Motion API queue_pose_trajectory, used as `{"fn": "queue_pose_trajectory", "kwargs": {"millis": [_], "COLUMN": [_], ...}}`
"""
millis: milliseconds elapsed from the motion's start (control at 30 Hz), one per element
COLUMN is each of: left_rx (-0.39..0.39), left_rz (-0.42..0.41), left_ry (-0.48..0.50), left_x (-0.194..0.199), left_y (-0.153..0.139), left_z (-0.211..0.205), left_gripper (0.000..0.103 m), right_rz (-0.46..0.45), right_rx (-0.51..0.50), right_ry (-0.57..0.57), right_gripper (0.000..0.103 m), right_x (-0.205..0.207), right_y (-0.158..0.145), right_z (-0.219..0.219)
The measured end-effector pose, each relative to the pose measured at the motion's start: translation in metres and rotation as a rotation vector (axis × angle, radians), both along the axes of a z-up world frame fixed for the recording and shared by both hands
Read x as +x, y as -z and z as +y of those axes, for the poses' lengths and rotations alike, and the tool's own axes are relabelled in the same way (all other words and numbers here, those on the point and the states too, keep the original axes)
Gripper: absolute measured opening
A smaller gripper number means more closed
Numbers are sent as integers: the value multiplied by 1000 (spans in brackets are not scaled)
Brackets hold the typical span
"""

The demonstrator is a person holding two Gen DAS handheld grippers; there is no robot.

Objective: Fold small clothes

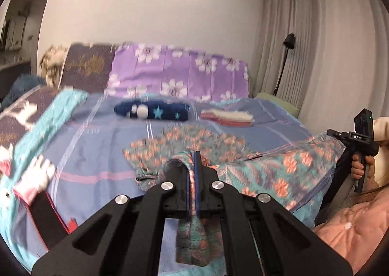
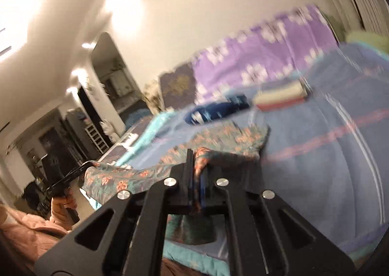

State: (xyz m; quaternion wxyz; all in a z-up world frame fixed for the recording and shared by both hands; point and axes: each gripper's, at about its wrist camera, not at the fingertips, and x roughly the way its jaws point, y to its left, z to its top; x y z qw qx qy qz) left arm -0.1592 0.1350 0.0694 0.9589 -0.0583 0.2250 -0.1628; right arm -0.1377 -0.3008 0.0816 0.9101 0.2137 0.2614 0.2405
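Two folded pieces, a navy star-print one [image 1: 152, 111] and a striped one [image 1: 227, 117], already lie toward the bed's [image 1: 97, 127] far edge. One floral garment [image 1: 194, 141] remains unfolded mid-bed, its near edge lifted, clamped by the left gripper [image 1: 193, 166] and right gripper [image 2: 194, 166].

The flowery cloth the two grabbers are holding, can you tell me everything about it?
The flowery cloth is a small, thin, soft-looking garment, teal with orange-pink flowers. The left gripper and the right gripper are each shut on a bunched edge of it, and a bit hangs down under each. Between them it stretches in a raised band. Its far part lies spread on the blue striped bed sheet. The pictures are blurry, so seams are hard to tell.
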Motion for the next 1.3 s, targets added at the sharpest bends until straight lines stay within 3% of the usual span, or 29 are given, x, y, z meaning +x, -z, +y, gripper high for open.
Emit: {"fn": "queue_pose_trajectory", "kwargs": {"millis": [133, 600, 800, 933, 1067, 1133, 1167, 1267, 1300], "left_rx": [16, 52, 95, 55, 12, -2, -9, -22, -20], "left_rz": [76, 128, 292, 409, 393, 375, 370, 385, 399], "left_ry": [-1, -78, -150, -167, -158, -156, -152, -132, -128], "left_x": [31, 166, 247, 268, 256, 246, 241, 226, 223], "left_y": [21, 26, 92, 138, 132, 124, 121, 120, 123], "left_z": [-5, 9, 14, 24, 34, 39, 39, 39, 38], "left_gripper": [3, 3, 3, 4, 12, 26, 27, 28, 27], "right_rz": [99, 144, 340, 410, 404, 395, 385, 367, 363], "right_rx": [29, 14, -51, -61, -62, -74, -94, -142, -158], "right_ry": [19, 80, 76, 78, 52, 25, 9, -22, -33], "right_gripper": [4, 4, 5, 10, 23, 27, 27, 22, 6], "right_x": [41, 193, 275, 281, 265, 255, 247, 233, 231], "right_y": [28, 44, 113, 141, 135, 128, 123, 115, 114], "right_z": [7, 22, 39, 39, 32, 31, 32, 37, 40]}}
